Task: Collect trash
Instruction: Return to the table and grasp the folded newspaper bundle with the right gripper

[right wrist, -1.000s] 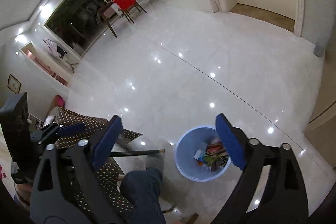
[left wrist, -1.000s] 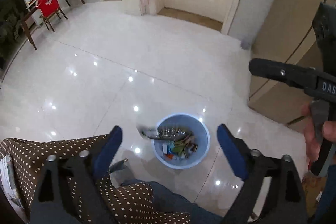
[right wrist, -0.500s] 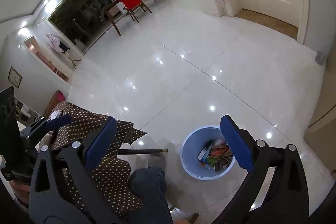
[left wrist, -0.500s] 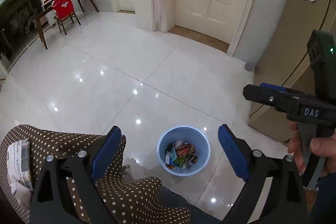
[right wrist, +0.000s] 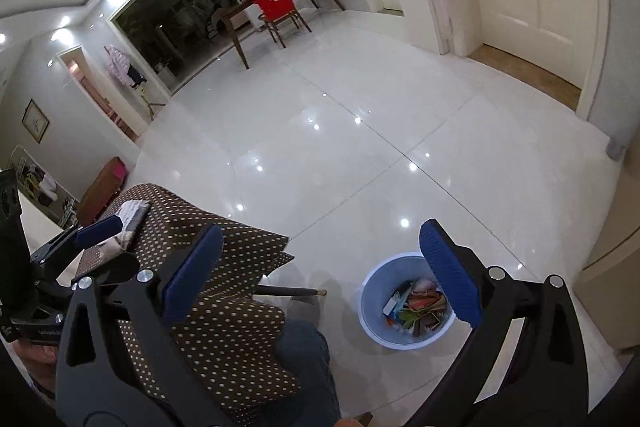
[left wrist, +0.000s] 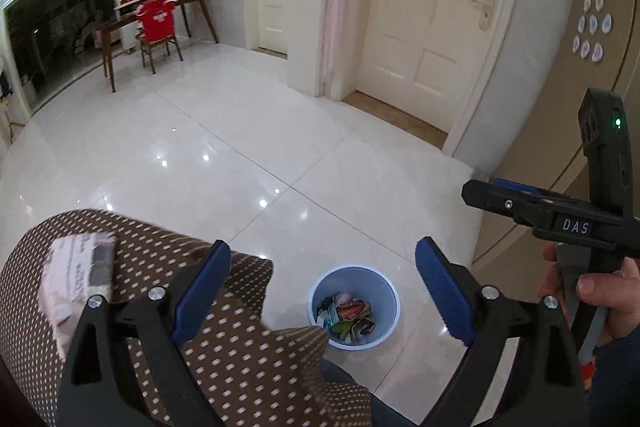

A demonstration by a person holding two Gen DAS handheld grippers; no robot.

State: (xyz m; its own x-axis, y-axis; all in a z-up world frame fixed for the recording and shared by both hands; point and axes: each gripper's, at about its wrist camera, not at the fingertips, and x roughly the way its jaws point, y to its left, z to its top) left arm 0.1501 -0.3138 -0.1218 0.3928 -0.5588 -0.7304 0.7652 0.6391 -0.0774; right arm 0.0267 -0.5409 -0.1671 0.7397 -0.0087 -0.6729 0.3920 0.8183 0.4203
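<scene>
A light blue bin (left wrist: 320,291) stands on the white tile floor, holding several colourful wrappers (left wrist: 352,311). My left gripper (left wrist: 324,293) hangs open and bare high above it, over the edge of a brown polka-dot tablecloth (left wrist: 224,351). A crumpled white printed paper (left wrist: 76,275) lies on that cloth at the left. In the right wrist view the bin (right wrist: 372,291) sits just under the right finger of my right gripper (right wrist: 320,273), which is open and bare. The same paper (right wrist: 130,219) lies beside the left gripper's blue pad (right wrist: 98,227).
A hand (left wrist: 600,287) holds the right gripper's handle at the right. A knee in jeans (right wrist: 304,347) and a dark table leg (right wrist: 288,291) lie between cloth and bin. A brown cabinet (left wrist: 560,131) stands right; a wooden table and red-covered chair (left wrist: 156,27) stand far back.
A silvery wrapper seen over the bin a second ago now lies inside it. Both grippers have risen and pulled back, so the bin looks smaller and more tablecloth shows.
</scene>
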